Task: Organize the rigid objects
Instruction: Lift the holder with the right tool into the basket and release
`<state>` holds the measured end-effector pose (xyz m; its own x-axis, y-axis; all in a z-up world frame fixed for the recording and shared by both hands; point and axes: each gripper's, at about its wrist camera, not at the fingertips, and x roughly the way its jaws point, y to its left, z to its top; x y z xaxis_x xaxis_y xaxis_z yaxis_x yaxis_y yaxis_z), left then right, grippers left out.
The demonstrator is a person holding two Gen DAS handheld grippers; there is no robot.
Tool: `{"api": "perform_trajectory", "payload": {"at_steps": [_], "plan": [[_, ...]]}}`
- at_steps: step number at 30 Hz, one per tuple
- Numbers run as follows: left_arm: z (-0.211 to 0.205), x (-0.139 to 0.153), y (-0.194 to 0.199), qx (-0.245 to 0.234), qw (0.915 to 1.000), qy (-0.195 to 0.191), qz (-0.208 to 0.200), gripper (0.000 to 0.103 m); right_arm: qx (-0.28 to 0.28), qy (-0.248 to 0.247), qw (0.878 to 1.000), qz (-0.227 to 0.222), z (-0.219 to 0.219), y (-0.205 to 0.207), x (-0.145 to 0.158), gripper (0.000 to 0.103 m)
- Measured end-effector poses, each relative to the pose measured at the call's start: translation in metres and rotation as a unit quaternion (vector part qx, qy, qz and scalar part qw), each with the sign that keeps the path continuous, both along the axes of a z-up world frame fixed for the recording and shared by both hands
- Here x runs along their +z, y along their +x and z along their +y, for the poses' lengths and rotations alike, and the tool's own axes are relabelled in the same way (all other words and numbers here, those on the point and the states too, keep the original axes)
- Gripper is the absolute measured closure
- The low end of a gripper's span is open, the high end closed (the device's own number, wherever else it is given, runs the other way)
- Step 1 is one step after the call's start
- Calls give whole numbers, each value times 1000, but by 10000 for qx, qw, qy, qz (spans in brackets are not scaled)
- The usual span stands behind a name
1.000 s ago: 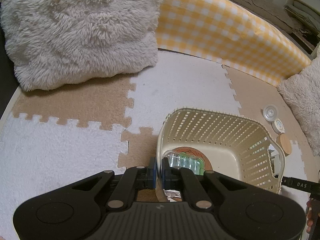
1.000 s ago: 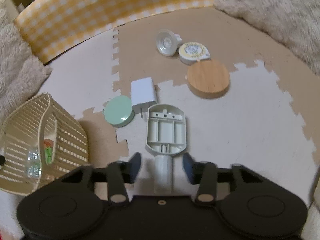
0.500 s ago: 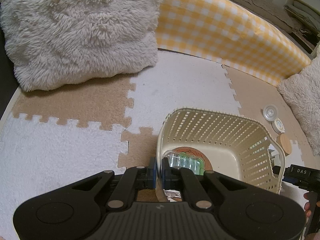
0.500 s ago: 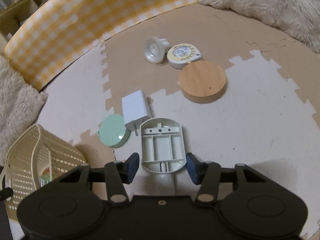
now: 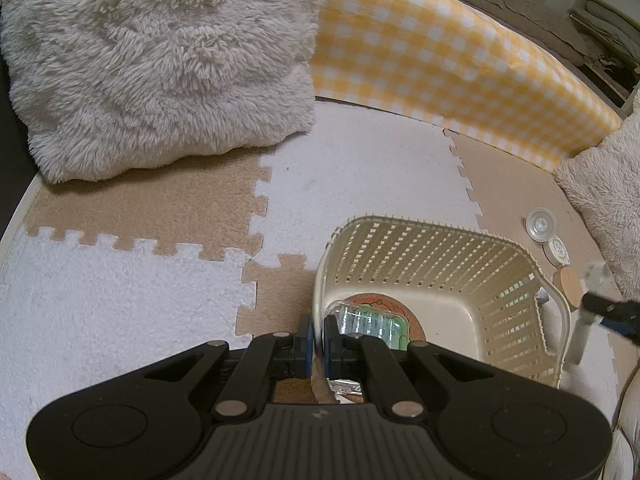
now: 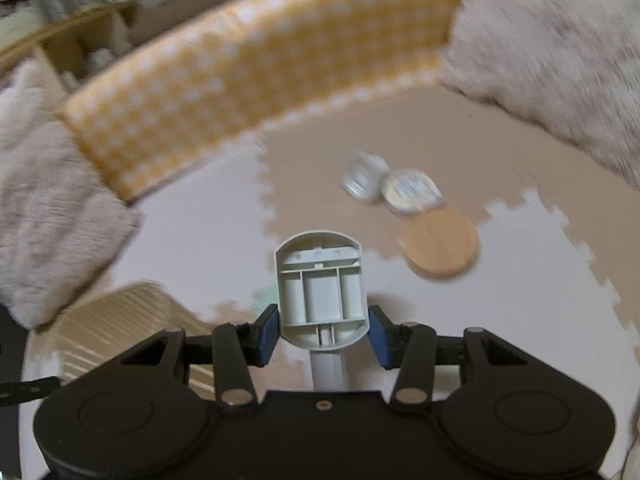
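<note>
My left gripper is shut on the near rim of the cream lattice basket. Inside the basket lie a clear case with green contents and a round orange coaster. My right gripper is shut on a grey plastic handled piece with open compartments and holds it lifted above the mat. The basket also shows in the right wrist view at the lower left. On the mat beyond lie a wooden disc, a round tape measure and a small clear bulb. The right wrist view is blurred.
Beige and white foam puzzle mats cover the floor. A yellow checked bolster runs along the back. Fluffy cushions lie at the back left and at the right. A pale green disc peeks out behind the held piece.
My right gripper closed on the grey piece and lifted it off the mat, swinging towards the basket. The left gripper and basket have not moved.
</note>
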<state>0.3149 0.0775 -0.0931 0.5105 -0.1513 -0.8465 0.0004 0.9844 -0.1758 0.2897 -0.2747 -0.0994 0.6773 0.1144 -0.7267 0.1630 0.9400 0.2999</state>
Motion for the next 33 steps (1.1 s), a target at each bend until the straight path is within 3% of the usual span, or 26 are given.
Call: {"api": "perform_trajectory", "payload": {"at_steps": [8, 12, 21, 28, 33], "plan": [[0, 0, 0, 2, 10000, -3, 0, 98, 743, 207, 9944, -718, 34, -13, 44, 55], [0, 0, 0, -1, 10000, 5, 1, 98, 1158, 245, 9892, -862, 61, -11, 53, 55], [-1, 0, 0, 1, 10000, -1, 2, 98, 2020, -477, 9777, -320, 118, 3, 24, 55], [-1, 0, 0, -6, 10000, -6, -1, 98, 2219, -965, 9701, 199, 139, 14, -4, 55], [-3, 2, -1, -25, 10000, -10, -13, 98, 2350, -1368, 9621, 188, 155, 15, -11, 55]]}}
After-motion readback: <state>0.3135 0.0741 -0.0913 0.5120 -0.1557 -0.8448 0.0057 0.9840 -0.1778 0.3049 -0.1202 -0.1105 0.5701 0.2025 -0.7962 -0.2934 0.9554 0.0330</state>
